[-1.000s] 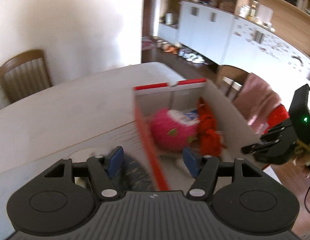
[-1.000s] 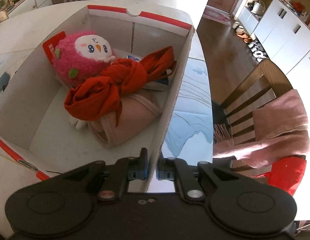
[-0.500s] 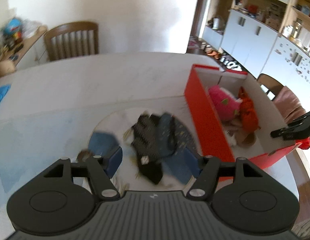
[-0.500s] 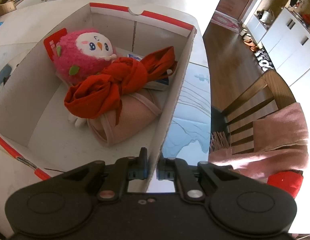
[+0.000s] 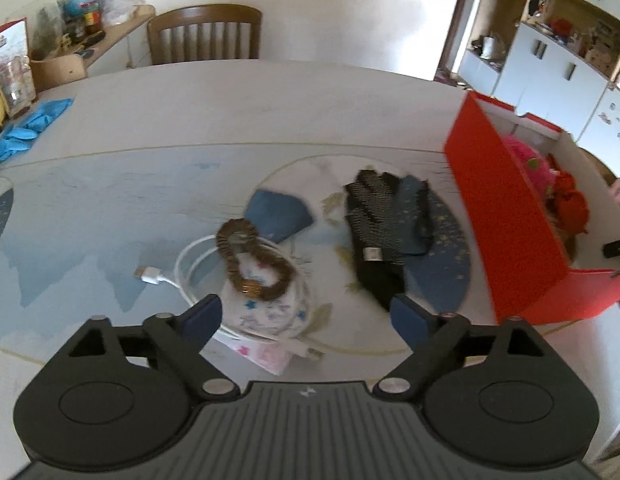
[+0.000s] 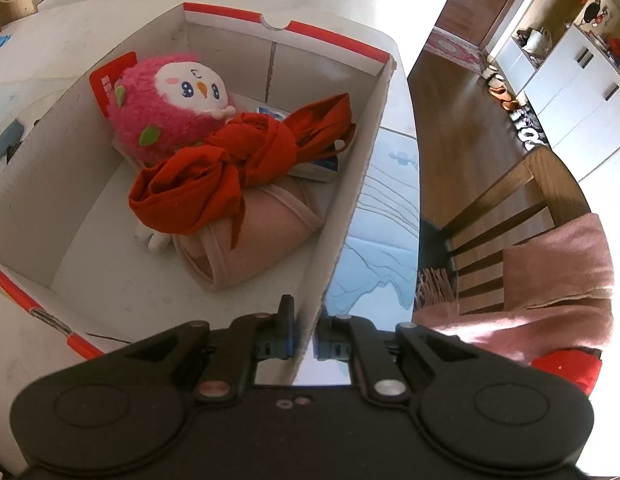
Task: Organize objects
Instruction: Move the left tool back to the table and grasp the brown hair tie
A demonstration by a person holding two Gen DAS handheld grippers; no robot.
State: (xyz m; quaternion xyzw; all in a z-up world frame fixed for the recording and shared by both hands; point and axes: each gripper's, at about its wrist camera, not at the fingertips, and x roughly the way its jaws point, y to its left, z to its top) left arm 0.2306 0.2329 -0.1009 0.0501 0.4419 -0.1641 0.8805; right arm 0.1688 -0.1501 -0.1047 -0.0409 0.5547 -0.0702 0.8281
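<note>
My left gripper hovers above the table with its jaws opening and nothing between them. Below it lie a brown scrunchie, a coiled white cable and a small patterned pouch. Black gloves lie to the right of them. The red box stands further right. My right gripper is shut on the box's wall near its front corner. Inside lie a pink plush bird, a knotted red cloth and a rolled pink cloth.
A blue cloth piece lies beyond the scrunchie. Blue gloves sit at the table's far left. A wooden chair stands behind the table. Another chair draped with a pink blanket stands right of the box.
The left gripper has swung left, away from the box, to above the scrunchie, cable and gloves, and its jaws have spread wider. The right gripper keeps its hold on the box wall.
</note>
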